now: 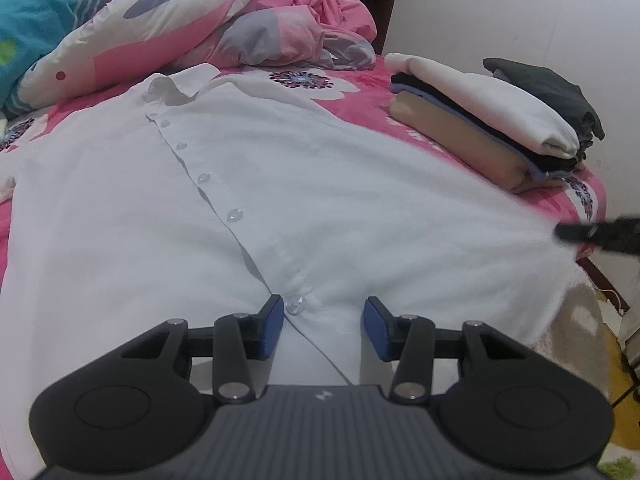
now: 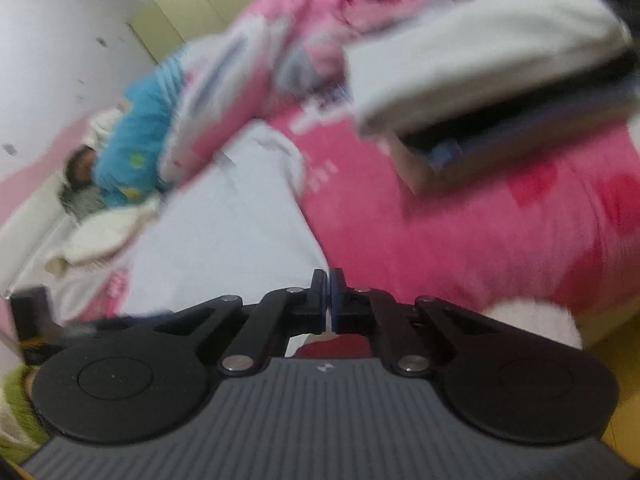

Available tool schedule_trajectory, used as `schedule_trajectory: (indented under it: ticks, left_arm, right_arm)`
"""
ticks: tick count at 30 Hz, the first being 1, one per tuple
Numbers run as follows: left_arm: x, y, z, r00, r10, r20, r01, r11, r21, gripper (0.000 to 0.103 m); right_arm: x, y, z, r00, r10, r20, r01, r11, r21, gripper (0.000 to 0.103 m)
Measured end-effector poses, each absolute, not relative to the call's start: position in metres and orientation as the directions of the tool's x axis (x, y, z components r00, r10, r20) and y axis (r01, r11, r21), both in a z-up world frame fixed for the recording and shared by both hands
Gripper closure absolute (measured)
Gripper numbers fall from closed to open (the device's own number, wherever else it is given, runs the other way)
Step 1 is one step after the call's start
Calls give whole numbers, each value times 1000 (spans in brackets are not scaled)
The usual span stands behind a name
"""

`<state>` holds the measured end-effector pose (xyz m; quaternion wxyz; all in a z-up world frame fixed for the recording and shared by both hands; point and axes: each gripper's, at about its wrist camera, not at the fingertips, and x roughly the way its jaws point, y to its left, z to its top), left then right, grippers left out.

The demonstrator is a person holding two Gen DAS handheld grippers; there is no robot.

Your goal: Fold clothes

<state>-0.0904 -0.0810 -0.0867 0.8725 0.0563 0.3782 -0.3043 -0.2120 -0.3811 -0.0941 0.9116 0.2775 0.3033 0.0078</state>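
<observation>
A white button-up shirt [image 1: 320, 184] lies spread flat, front up, on the pink bed [image 1: 360, 96], collar at the far end. My left gripper [image 1: 324, 312] hovers open over the near hem. The lowest button [image 1: 295, 304] and the placket lie between its blue pads [image 1: 272, 328], which do not press on the cloth. In the blurred right wrist view my right gripper [image 2: 330, 280] is shut, its pads together on the shirt's [image 2: 224, 240] side edge near the hem corner. Its dark tip [image 1: 568, 233] shows at the shirt's right edge in the left wrist view.
A stack of folded clothes [image 1: 488, 120] [image 2: 480, 88] sits on the bed's far right. A crumpled pink and white duvet [image 1: 168, 20] lies beyond the collar. A person [image 2: 84, 172] lies under a blue cover at the far side. The bed's edge and yellow floor [image 1: 624, 420] are at right.
</observation>
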Motion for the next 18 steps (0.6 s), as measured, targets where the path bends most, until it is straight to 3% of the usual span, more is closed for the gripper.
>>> schedule_trajectory:
  ticks: [2, 5, 7, 14, 18]
  left_arm:
    - [-90, -81, -86, 528, -486, -697, 577, 807, -125, 56]
    - [-89, -80, -84, 526, -481, -701, 576, 808, -122, 56]
    - [-89, -78, -80, 528, -472, -706, 573, 812, -115, 57]
    - [-83, -50, -48, 560, -512, -651, 543, 821, -178, 57]
    - [-55, -48, -39, 574, -540, -616, 546, 813, -204, 57]
  right_arm:
    - [-206, -384, -109, 791, 176, -586, 191, 839, 510, 99]
    - [-213, -386, -107, 813, 140, -565, 213, 831, 513, 96]
    - [-222, -387, -98, 840, 110, -532, 213, 834, 509, 73]
    - [-224, -377, -49, 892, 75, -445, 138, 893, 428, 55]
    - [-178, -368, -14, 916, 150, -371, 25, 903, 428, 35]
